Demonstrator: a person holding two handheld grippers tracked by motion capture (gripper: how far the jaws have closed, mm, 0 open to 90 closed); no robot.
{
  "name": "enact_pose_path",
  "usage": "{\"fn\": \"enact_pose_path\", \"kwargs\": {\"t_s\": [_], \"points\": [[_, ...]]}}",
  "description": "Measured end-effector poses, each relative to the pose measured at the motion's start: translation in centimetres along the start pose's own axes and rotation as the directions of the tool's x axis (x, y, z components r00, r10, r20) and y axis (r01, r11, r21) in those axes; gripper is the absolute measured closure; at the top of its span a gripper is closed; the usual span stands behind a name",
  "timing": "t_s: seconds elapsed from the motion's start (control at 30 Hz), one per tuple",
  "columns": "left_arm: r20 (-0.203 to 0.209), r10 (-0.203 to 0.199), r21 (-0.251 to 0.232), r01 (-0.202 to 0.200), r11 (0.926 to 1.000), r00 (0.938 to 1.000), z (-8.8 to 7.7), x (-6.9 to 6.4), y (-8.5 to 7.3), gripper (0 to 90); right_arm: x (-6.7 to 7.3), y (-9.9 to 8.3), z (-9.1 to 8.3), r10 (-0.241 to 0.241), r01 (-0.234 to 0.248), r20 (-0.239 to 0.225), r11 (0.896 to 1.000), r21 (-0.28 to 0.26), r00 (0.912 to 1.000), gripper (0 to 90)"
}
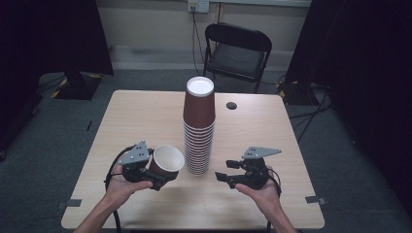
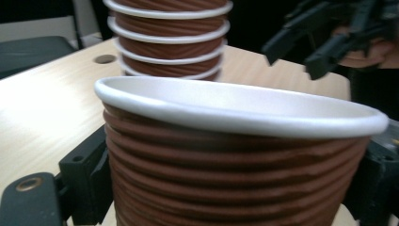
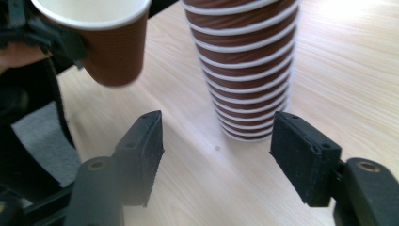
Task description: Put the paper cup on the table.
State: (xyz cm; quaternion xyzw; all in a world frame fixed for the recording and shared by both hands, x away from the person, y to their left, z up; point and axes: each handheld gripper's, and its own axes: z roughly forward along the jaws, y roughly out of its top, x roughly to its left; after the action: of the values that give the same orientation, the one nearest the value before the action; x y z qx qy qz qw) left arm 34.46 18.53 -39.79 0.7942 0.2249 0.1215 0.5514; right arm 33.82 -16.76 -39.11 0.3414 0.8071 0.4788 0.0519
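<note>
Between left gripper [image 1: 156, 180] jaws: 1 cup [image 1: 166, 164], clamped, clear of stack [image 1: 198, 127]. Right gripper [image 1: 226, 171] jaws wide, empty, stack just ahead, likely steadying it.

- A pale wood-grain tabletop [image 1: 145, 121] with rounded corners stands on a grey carpeted floor [image 1: 63, 131]; a small round dark hole [image 1: 231, 105] sits near its far edge.
- A black folding metal chair [image 1: 236, 53] with a padded seat stands just beyond the far edge.
- A cream back wall [image 1: 145, 24] carries a white wall socket [image 1: 198, 5], from which dark cables hang.
- Black curtains [image 1: 374, 73] close off both sides.
- Grey tape strips [image 1: 316, 199] mark the floor near the front corners.
- Light falls brightest on the tabletop; the edges of the room lie dim.
</note>
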Motion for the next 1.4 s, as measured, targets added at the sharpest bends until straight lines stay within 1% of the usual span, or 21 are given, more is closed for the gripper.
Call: {"fn": "enact_pose_path", "kwargs": {"t_s": [0.1, 0.3, 0.33, 0.53, 0.6, 0.63, 0.67, 0.7, 0.77, 0.8, 0.87, 0.93, 0.97, 1.03, 1.07, 1.1, 1.17, 1.27, 1.3, 1.37, 1.4], "points": [[-0.020, -0.022, -0.010, 0.022, 0.9997, 0.9996, -0.2, 0.3, -0.1, 10.0, -0.1, -0.3, -0.3, -0.017, 0.017, 0.024, 1.000, 0.012, 0.9996, 33.4], [-0.071, -0.054, -0.019, 0.052, 0.9984, 0.9960, -0.3, 0.9, -0.3, 10.0, -0.9, -1.6, -1.0, 0.019, -0.019, 0.046, 1.000, 0.010, 0.9988, 32.3], [-0.125, -0.070, -0.028, 0.067, 0.9974, 0.9897, -0.4, 1.1, -0.5, 10.3, -1.3, -2.2, -1.3, 0.036, -0.036, 0.053, 0.999, 0.004, 0.9979, 33.1], [-0.200, -0.105, -0.054, 0.096, 0.9939, 0.9742, -0.7, 1.9, -0.7, 10.3, -2.0, -3.6, -2.2, 0.061, -0.062, 0.086, 0.998, 0.010, 0.9944, 32.4], [-0.223, -0.105, -0.078, 0.090, 0.9929, 0.9692, -0.7, 2.2, -0.7, 10.3, -2.2, -4.0, -2.4, 0.070, -0.072, 0.091, 0.997, 0.017, 0.9934, 32.3], [-0.223, -0.105, -0.078, 0.090, 0.9929, 0.9692, -0.7, 2.2, -0.7, 10.3, -2.2, -4.0, -2.4, 0.070, -0.072, 0.091, 0.997, 0.017, 0.9934, 32.3], [-0.241, -0.114, -0.099, 0.092, 0.9908, 0.9639, -0.6, 2.4, -0.7, 10.3, -2.3, -4.1, -2.5, 0.068, -0.071, 0.096, 0.997, 0.022, 0.9930, 32.4], [-0.279, -0.117, -0.107, 0.090, 0.9901, 0.9532, -0.6, 2.7, -0.7, 10.2, -2.4, -4.5, -2.7, 0.075, -0.078, 0.099, 0.997, 0.027, 0.9922, 33.7], [-0.300, -0.123, -0.116, 0.092, 0.9889, 0.9460, -0.4, 3.0, -0.6, 10.2, -2.4, -4.8, -2.9, 0.082, -0.084, 0.108, 0.996, 0.016, 0.9908, 33.7], [-0.311, -0.112, -0.108, 0.081, 0.9908, 0.9440, -0.3, 3.2, -0.6, 10.2, -2.4, -4.8, -2.9, 0.085, -0.087, 0.110, 0.996, 0.015, 0.9903, 33.7], [-0.315, -0.113, -0.108, 0.083, 0.9907, 0.9423, 0.0, 3.4, -0.5, 10.3, -2.4, -4.9, -3.1, 0.088, -0.091, 0.116, 0.996, 0.013, 0.9893, 33.7], [-0.327, -0.083, -0.089, 0.057, 0.9944, 0.9414, 0.2, 3.8, -0.3, 10.2, -2.3, -4.9, -3.2, 0.092, -0.094, 0.118, 0.996, 0.006, 0.9888, 33.7], [-0.340, -0.079, -0.101, 0.047, 0.9938, 0.9372, 0.3, 4.0, -0.2, 10.2, -2.3, -4.9, -3.2, 0.091, -0.092, 0.117, 0.996, 0.007, 0.9889, 33.8], [-0.351, -0.063, -0.086, 0.035, 0.9957, 0.9343, 0.5, 4.4, 0.0, 10.0, -2.3, -5.0, -3.3, 0.090, -0.091, 0.124, 0.996, 0.005, 0.9883, 33.7], [-0.363, -0.068, -0.090, 0.038, 0.9952, 0.9292, 0.7, 4.7, 0.1, 9.9, -2.4, -5.1, -3.4, 0.090, -0.090, 0.124, 0.996, 0.000, 0.9883, 33.7], [-0.367, -0.070, -0.091, 0.038, 0.9951, 0.9276, 0.8, 5.0, 0.1, 9.8, -2.5, -5.1, -3.4, 0.096, -0.097, 0.125, 0.995, 0.001, 0.9874, 33.7], [-0.369, -0.061, -0.090, 0.030, 0.9955, 0.9273, 1.0, 5.3, 0.2, 9.5, -2.7, -5.2, -3.5, 0.100, -0.101, 0.129, 0.995, 0.002, 0.9866, 33.7], [-0.367, -0.065, -0.115, 0.024, 0.9931, 0.9278, 1.4, 6.3, 0.3, 9.3, -3.1, -5.5, -3.4, 0.118, -0.121, 0.139, 0.992, 0.016, 0.9832, 33.9], [-0.380, -0.059, -0.095, 0.025, 0.9952, 0.9229, 1.6, 6.8, 0.4, 9.3, -3.2, -5.6, -3.4, 0.122, -0.125, 0.138, 0.992, 0.017, 0.9829, 33.9], [-0.383, -0.086, -0.112, 0.047, 0.9926, 0.9199, 1.8, 7.4, 0.3, 9.3, -3.2, -5.6, -3.4, 0.122, -0.126, 0.138, 0.992, 0.020, 0.9829, 33.9], [-0.376, -0.094, -0.117, 0.053, 0.9918, 0.9219, 1.9, 7.7, 0.3, 9.3, -3.2, -5.6, -3.3, 0.124, -0.128, 0.137, 0.992, 0.021, 0.9828, 33.9]]}}
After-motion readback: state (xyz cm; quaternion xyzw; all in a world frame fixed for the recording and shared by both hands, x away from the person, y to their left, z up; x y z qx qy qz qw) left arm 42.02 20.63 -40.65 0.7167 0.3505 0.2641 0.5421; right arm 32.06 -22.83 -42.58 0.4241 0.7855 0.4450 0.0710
